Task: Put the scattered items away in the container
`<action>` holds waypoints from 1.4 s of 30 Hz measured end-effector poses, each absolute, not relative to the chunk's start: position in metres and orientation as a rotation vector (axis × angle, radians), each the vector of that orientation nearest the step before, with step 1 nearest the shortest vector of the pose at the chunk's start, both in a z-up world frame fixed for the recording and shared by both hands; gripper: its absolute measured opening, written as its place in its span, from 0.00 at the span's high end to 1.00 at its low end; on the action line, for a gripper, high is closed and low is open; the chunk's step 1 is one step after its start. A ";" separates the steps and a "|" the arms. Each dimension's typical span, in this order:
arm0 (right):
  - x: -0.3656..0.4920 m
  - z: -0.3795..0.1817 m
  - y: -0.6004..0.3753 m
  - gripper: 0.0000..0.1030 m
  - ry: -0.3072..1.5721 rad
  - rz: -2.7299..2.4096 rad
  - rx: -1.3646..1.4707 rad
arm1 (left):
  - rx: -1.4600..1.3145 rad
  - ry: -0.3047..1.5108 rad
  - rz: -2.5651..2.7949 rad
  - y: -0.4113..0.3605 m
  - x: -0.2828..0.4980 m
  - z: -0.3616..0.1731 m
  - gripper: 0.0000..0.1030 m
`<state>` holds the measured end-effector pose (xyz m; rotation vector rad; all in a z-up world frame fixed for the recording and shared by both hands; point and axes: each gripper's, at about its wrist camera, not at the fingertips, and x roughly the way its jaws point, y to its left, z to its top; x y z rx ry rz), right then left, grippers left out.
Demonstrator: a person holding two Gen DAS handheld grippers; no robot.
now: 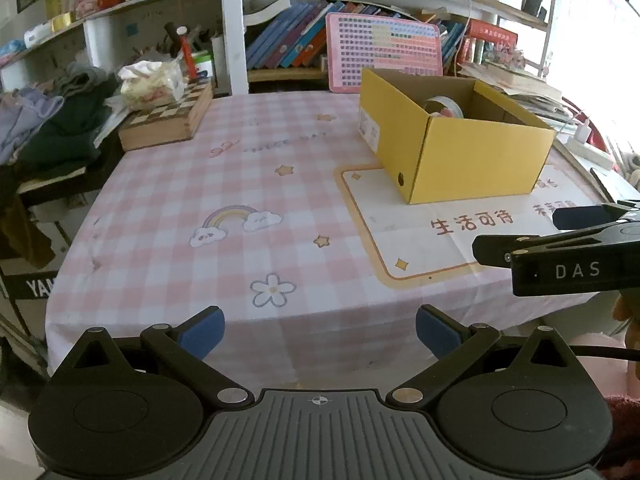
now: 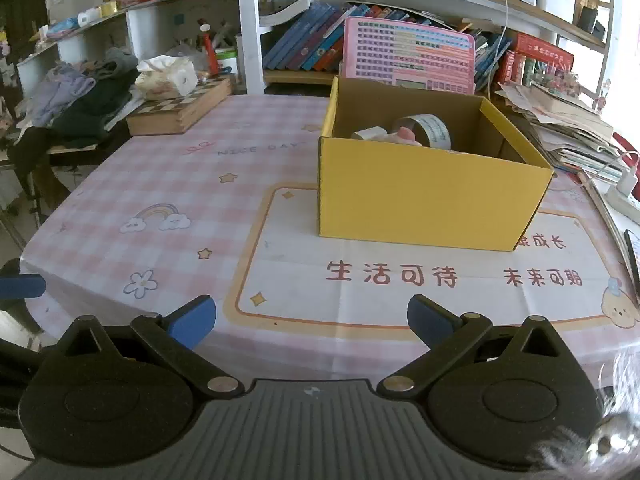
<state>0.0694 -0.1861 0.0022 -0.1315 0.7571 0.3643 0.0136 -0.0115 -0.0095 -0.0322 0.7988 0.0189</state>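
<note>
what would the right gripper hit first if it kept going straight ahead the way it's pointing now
Most likely the near wall of the yellow cardboard box, which stands ahead of the open right gripper. Only bare tablecloth lies between them, though depth is hard to judge.

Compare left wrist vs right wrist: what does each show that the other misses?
Left wrist only: the right tool seen from the side, and a hole low on the yellow box.
Right wrist only: the bear print on the tablecloth, and a white charger at the right edge.
Both: the box holds a tape roll, the chessboard case sits far left, and each view's own tool is open and holds nothing.
</note>
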 end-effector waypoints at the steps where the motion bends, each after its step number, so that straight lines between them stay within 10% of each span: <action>1: 0.070 0.002 -0.186 0.00 0.758 0.363 -0.132 | -0.032 0.798 0.016 -0.012 0.014 -0.009 0.00; 42: 0.079 -0.002 -0.190 0.00 0.784 0.328 -0.105 | -0.059 0.760 -0.013 -0.010 0.020 -0.005 0.00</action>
